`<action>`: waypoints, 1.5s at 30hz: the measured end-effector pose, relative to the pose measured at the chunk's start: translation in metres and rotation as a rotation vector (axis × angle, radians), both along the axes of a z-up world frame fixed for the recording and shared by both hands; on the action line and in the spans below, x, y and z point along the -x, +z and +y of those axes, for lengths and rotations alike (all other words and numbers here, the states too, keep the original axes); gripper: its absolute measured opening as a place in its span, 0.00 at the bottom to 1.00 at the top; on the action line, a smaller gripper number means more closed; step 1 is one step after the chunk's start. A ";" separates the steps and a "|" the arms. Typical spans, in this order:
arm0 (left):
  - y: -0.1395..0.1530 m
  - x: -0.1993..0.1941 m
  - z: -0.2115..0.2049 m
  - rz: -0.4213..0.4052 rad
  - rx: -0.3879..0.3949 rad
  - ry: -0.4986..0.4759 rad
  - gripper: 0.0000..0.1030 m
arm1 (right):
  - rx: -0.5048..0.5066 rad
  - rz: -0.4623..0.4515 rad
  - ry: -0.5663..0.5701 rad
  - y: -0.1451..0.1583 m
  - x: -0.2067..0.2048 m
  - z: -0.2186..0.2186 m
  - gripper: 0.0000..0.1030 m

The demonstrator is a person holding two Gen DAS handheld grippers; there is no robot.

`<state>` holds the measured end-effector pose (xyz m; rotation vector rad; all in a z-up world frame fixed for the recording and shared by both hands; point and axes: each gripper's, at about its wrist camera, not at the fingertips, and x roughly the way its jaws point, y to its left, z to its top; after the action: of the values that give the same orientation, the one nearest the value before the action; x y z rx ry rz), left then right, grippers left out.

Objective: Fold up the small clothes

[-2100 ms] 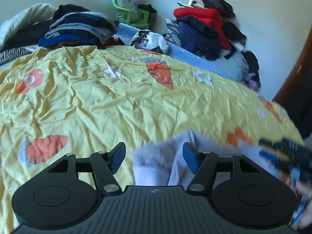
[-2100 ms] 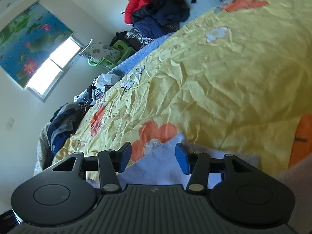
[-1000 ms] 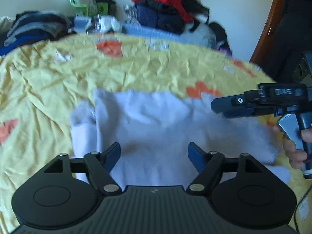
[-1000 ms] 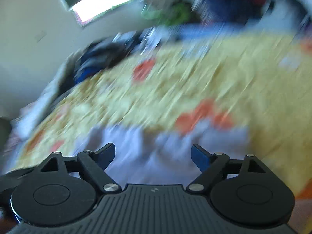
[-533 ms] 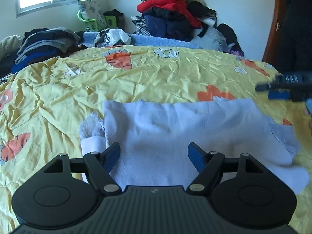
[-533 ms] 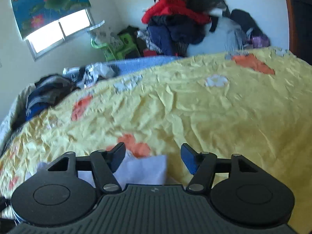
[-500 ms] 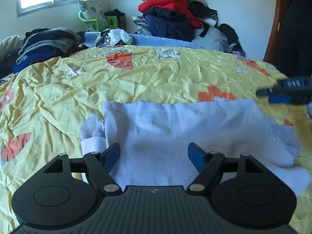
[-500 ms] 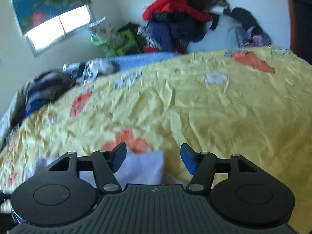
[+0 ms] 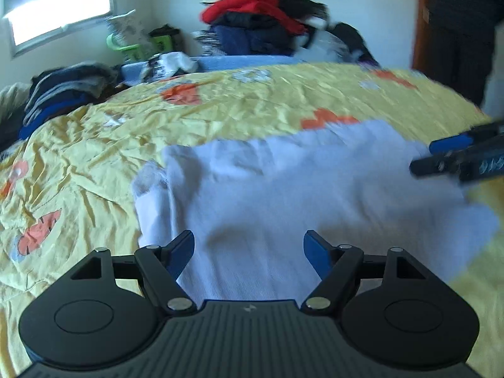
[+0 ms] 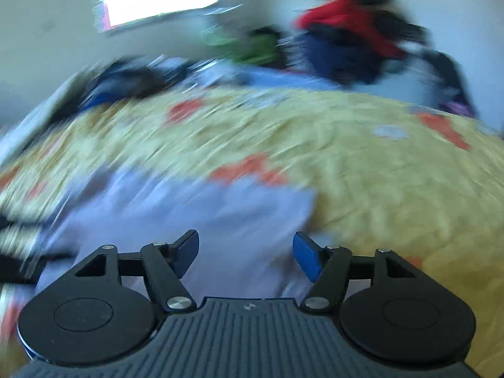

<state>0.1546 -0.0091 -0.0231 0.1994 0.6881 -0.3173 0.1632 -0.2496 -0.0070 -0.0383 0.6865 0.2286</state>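
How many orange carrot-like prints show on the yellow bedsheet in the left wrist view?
4 on the yellow bedsheet: one far centre, one by the white garment's far edge, one far right, one near left. Others may be hidden or blurred.

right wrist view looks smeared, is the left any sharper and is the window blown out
Right wrist view: heavy motion blur over the yellow patterned bedspread and pale lilac garment. Left wrist view: sharper, though the garment is soft. The bright window is overexposed in both views.

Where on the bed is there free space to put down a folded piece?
Bare yellow bedspread lies left of the white garment, and beyond it up to the blue blanket. The far-left edge is crowded by a dark clothes stack.
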 end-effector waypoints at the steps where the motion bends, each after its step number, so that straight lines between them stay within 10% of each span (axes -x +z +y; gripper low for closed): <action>1: -0.004 0.004 -0.003 0.001 -0.031 -0.020 0.74 | 0.087 0.024 0.015 -0.005 0.005 0.006 0.68; 5: -0.011 0.019 0.005 -0.019 -0.063 -0.045 0.74 | 0.448 -0.039 -0.119 -0.018 0.027 0.010 0.84; 8: -0.008 0.022 0.015 0.008 -0.009 -0.035 0.74 | 0.413 -0.127 -0.289 0.001 0.046 -0.006 0.79; 12: -0.016 0.027 0.015 0.020 -0.044 -0.045 0.77 | 0.156 -0.146 -0.139 0.009 0.083 -0.009 0.77; 17: -0.014 0.038 0.023 0.017 -0.024 -0.042 0.77 | 0.419 -0.025 -0.226 -0.027 0.079 0.000 0.76; 21: -0.006 0.033 0.026 0.021 0.052 0.004 0.77 | 0.159 -0.142 -0.314 -0.001 0.095 -0.013 0.72; 27: -0.012 0.036 0.018 0.035 0.042 0.044 0.77 | 0.044 -0.097 -0.040 -0.012 0.084 0.026 0.71; 45: -0.014 0.050 0.029 0.053 0.052 0.052 0.77 | 0.092 -0.033 -0.148 -0.022 0.098 0.056 0.77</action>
<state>0.1046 0.0201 -0.0371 0.1238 0.7357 -0.2912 0.0656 -0.1939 -0.0291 -0.0786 0.6633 0.0542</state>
